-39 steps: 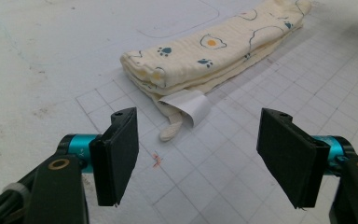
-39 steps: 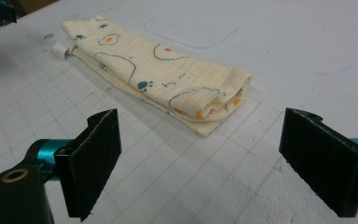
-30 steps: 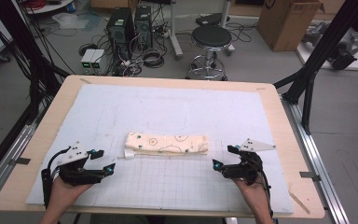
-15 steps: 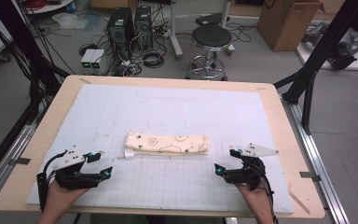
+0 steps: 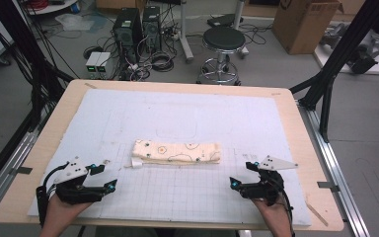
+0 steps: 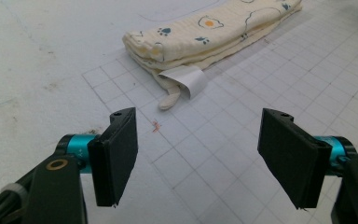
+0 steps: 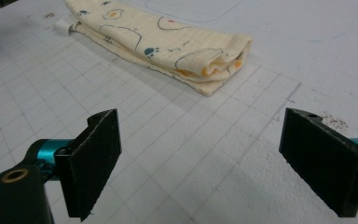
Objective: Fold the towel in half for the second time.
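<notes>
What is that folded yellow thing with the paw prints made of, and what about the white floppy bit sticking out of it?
The folded cloth looks like soft woven cotton, maybe muslin: matte, finely crinkled, with thick rounded folds. The white tag at its end looks like a smooth, slightly shiny label, probably satin or nylon, because it curls over stiffly. That part is a guess from its look.

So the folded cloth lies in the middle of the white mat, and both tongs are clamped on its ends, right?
Not quite. The folded cloth does lie mid-mat, but both tongs, left and right, stand open and apart from it, as the high view shows.
</notes>
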`<state>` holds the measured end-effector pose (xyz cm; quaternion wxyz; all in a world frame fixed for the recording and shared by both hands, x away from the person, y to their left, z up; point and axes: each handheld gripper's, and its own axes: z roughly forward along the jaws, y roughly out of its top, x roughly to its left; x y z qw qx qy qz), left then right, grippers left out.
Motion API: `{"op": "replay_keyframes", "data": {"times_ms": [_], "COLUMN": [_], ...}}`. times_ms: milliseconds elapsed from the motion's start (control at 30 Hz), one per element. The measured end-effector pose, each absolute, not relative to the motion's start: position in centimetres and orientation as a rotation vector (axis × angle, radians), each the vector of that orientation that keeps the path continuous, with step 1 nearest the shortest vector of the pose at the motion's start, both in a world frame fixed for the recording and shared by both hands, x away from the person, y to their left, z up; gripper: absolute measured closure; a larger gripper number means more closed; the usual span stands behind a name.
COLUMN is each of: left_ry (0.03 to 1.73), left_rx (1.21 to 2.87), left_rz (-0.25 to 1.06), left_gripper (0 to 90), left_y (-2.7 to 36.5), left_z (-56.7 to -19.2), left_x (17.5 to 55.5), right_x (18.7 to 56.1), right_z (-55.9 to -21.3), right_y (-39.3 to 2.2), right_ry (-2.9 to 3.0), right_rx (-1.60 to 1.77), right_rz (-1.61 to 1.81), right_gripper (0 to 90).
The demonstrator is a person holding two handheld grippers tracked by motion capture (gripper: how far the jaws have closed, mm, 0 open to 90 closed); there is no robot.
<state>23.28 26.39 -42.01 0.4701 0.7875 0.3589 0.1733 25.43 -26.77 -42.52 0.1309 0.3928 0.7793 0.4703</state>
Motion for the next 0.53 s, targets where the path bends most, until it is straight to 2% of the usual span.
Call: {"op": "replay_keyframes", "data": {"times_ms": [533], "left_ry": [0.884], "left_rx": [1.933], "left_rz": [0.43], "left_gripper": [28.8], "left_y": [26.76], "left_z": [-42.2], "left_x": [23.03], "right_x": [25.18], "right_z": [-42.72], "right_y": [-26.93], "right_ry": [2.27], "right_rx": [1.14], "right_rz": [1.354], "right_gripper": [12.2]}}
